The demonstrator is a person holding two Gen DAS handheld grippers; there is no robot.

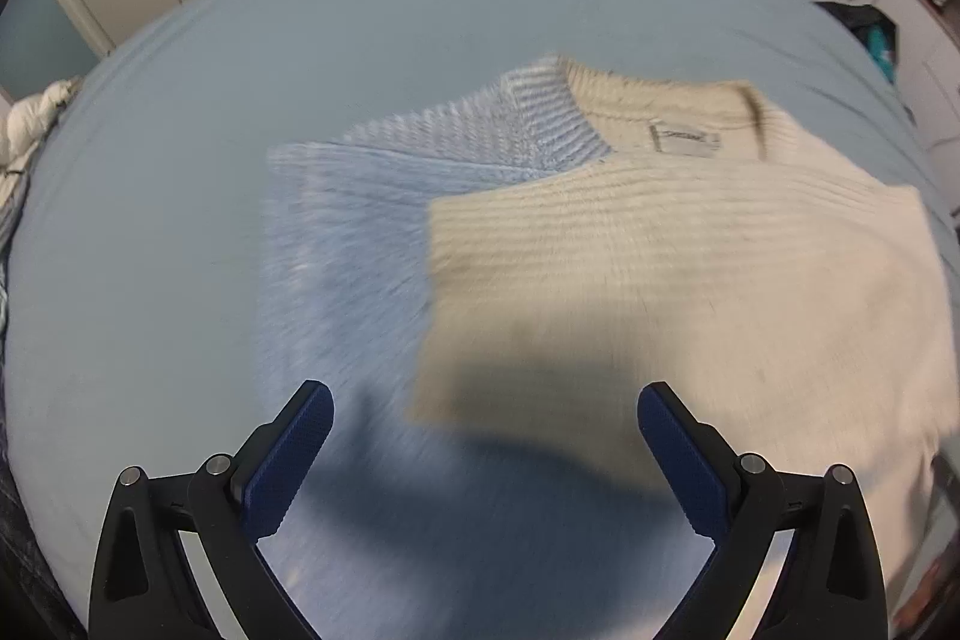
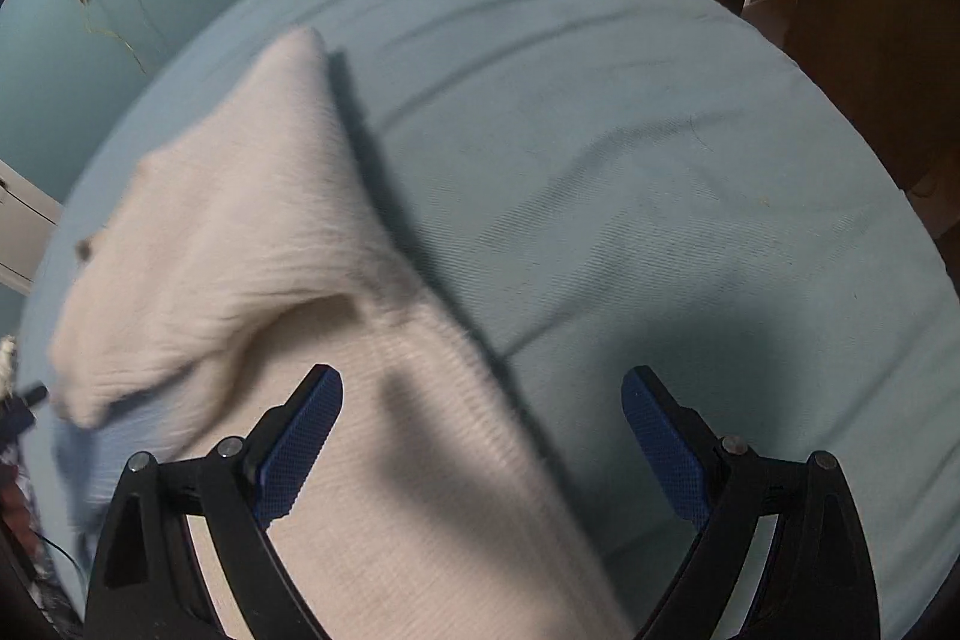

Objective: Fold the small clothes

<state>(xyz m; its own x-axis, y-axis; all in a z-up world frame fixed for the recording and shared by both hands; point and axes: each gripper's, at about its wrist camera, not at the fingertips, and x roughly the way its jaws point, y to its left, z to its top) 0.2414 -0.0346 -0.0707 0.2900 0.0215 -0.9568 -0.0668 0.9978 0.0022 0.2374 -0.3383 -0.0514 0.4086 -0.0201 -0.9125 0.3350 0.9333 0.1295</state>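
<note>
Across the pale blue bed sheet (image 1: 180, 232) a knit sweater (image 1: 660, 244) is lying flat, half cream and half light blue, filling the middle and right of the left wrist view. Its cream half is lying folded over onto the blue half (image 1: 336, 244), so a straight cream edge is running down the middle of the garment, and the neckline with a small sewn label (image 1: 684, 137) is sitting at the far side. From the right wrist view the cream knit (image 2: 240, 244) is stretching diagonally from the near edge toward the far left, with one flap bunching up in a raised fold and casting a dark shadow along its right edge onto the sheet. Both views are blurring with motion. The left gripper (image 1: 485, 400) is hanging above the near hem with its blue-padded fingers spread wide and nothing between them. The right gripper (image 2: 482, 385) is hovering over the cream fabric, likewise spread wide and empty, its left pad (image 2: 300, 448) over the knit and its right pad over bare sheet.
</note>
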